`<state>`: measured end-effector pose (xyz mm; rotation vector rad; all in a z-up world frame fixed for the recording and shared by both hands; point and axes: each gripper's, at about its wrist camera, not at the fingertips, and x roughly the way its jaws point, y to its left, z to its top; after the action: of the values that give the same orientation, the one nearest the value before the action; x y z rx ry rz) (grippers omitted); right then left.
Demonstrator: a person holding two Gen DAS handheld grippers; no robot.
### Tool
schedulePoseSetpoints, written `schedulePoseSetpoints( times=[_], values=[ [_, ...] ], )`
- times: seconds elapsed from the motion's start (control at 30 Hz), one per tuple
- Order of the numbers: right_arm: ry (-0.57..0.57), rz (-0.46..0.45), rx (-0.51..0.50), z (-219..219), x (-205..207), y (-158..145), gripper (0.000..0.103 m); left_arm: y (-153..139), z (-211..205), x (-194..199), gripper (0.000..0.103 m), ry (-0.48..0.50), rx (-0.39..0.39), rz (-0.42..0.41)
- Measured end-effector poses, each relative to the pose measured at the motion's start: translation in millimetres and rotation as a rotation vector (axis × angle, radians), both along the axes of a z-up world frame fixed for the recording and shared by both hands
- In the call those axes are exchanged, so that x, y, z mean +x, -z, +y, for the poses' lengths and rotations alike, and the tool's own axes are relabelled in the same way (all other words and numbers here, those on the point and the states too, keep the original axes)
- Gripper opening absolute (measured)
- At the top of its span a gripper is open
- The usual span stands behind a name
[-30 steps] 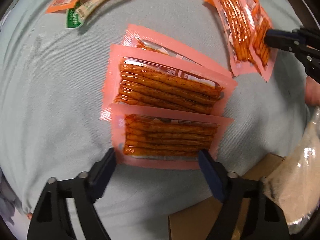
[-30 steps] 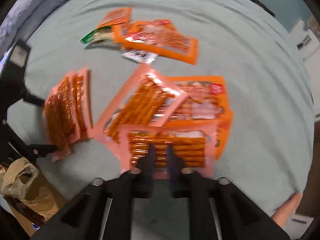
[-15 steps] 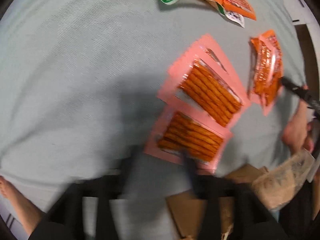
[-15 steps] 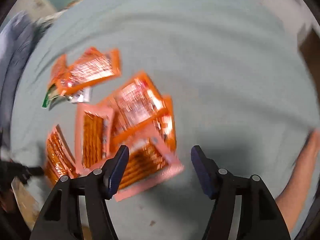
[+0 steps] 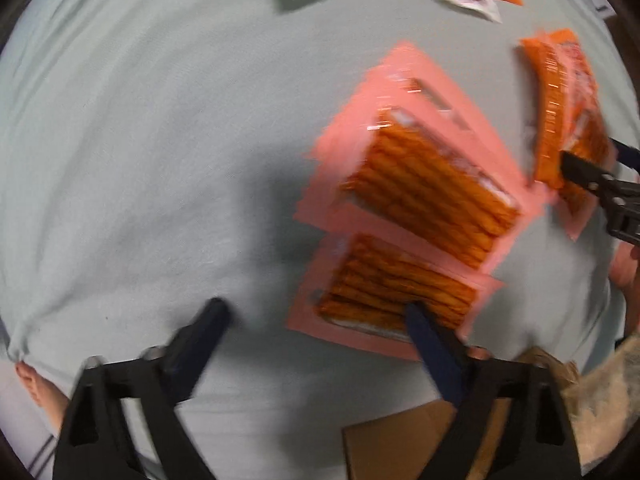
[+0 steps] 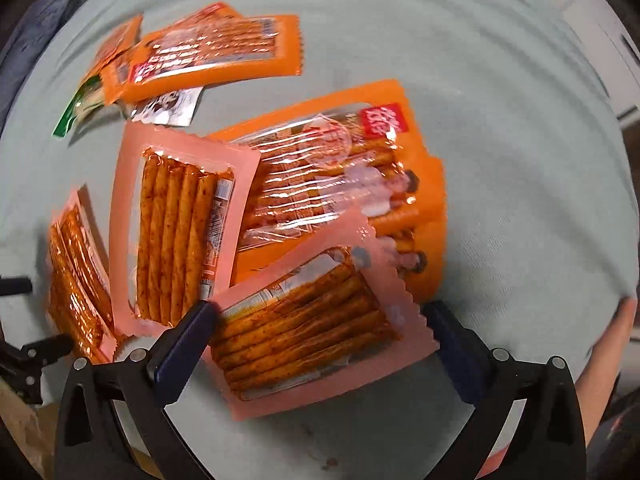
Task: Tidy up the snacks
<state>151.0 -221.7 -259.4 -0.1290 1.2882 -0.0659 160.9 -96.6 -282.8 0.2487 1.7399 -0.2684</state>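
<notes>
the sorting step is under way: pink packs of spicy sticks are being gathered apart from the orange ones on a pale green sheet [image 6: 500, 80]; whether that is a bed or a tabletop i cannot tell.

in the right wrist view, the right gripper [image 6: 320, 312] is hanging with its jaws spread wide on either side of the near pink pack [image 6: 312, 328], low in the middle of the frame, not pinching it. that pack is lying tilted across the corner of the large orange packs [image 6: 340, 168], centre of frame. a second pink pack [image 6: 176, 232] is lying left of centre, overlapping the orange ones too.

in the left wrist view, blurred by motion, the left gripper [image 5: 316, 308] is also spread and holding nothing; its right finger is overlapping the lower pink pack [image 5: 384, 292] at lower right, with another pink pack [image 5: 424, 184] just above, touching or overlapping it.

the next move, i judge, calls for closing on the tilted pink pack by a flat edge and carrying it to the pink pile; the film looks slippery.

containers: a cardboard box [image 5: 392, 448] is showing at the bottom right, a crumpled bag [image 5: 604, 396] beside it; the contents of both are hidden.
</notes>
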Motion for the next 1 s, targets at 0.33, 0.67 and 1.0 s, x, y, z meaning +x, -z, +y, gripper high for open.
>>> schedulePoseSetpoints(
  times=[0.33, 0.67, 1.0],
  values=[
    [-0.173, 0.016, -0.077, 19, -16, -6, 0.073, -17, 0, 11, 0.0, -0.071, -0.107, -0.022],
    [-0.109, -0.088, 0.047, -11, -21, -57, 0.001, -83, 20, 16, 0.0, -0.181, -0.268, -0.138],
    [0.058, -0.121, 0.412, -34, -25, -76, 0.014, -235, 94, -42, 0.0, -0.124, -0.423, -0.343]
  ],
)
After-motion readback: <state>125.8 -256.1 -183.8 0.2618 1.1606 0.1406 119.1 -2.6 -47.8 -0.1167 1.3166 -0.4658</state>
